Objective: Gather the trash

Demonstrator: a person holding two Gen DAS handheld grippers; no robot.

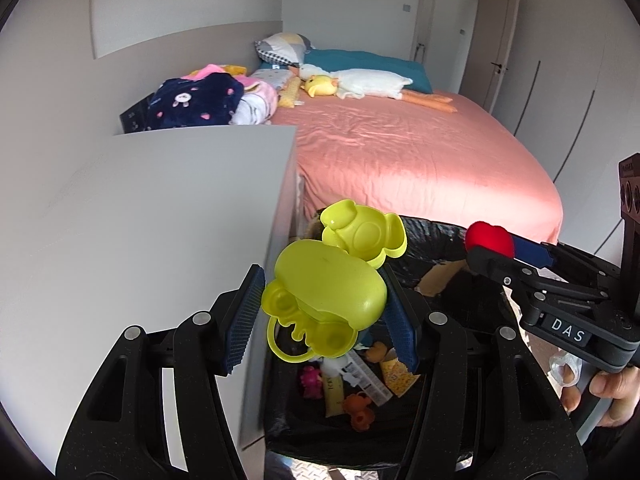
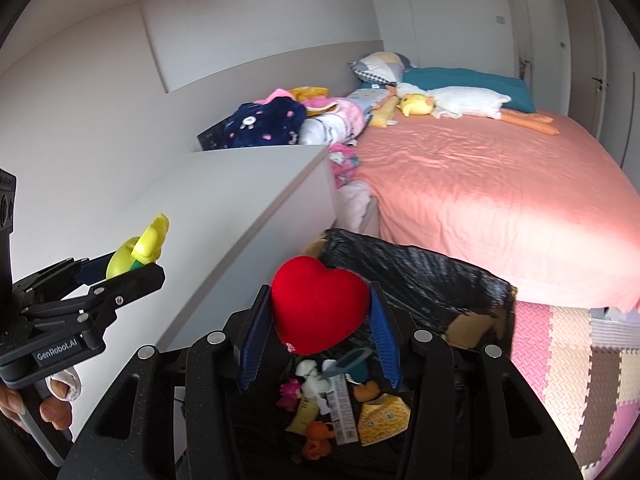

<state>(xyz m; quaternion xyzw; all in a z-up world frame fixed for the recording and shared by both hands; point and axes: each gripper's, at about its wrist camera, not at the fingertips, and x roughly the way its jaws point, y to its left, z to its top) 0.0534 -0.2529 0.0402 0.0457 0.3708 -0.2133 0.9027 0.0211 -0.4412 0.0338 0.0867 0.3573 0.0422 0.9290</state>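
Observation:
My left gripper (image 1: 324,312) is shut on a yellow-green plastic toy case (image 1: 332,292) with its lid hinged open, held above the bin's left edge. My right gripper (image 2: 318,320) is shut on a red plush heart (image 2: 318,306), held over the bin. The bin (image 2: 432,276) is a cardboard box lined with a black bag, standing beside the bed. Inside lie several small items: wrappers, a tube, pink and orange toy figures (image 2: 316,436). The right gripper with the heart also shows in the left wrist view (image 1: 490,242); the left gripper shows in the right wrist view (image 2: 132,264).
A white cabinet (image 1: 160,208) stands left of the bin. A bed with a pink sheet (image 2: 480,184) lies behind it, with plush toys, pillows and folded clothes (image 2: 264,124) at its head. Coloured foam floor mats (image 2: 572,360) lie at the right.

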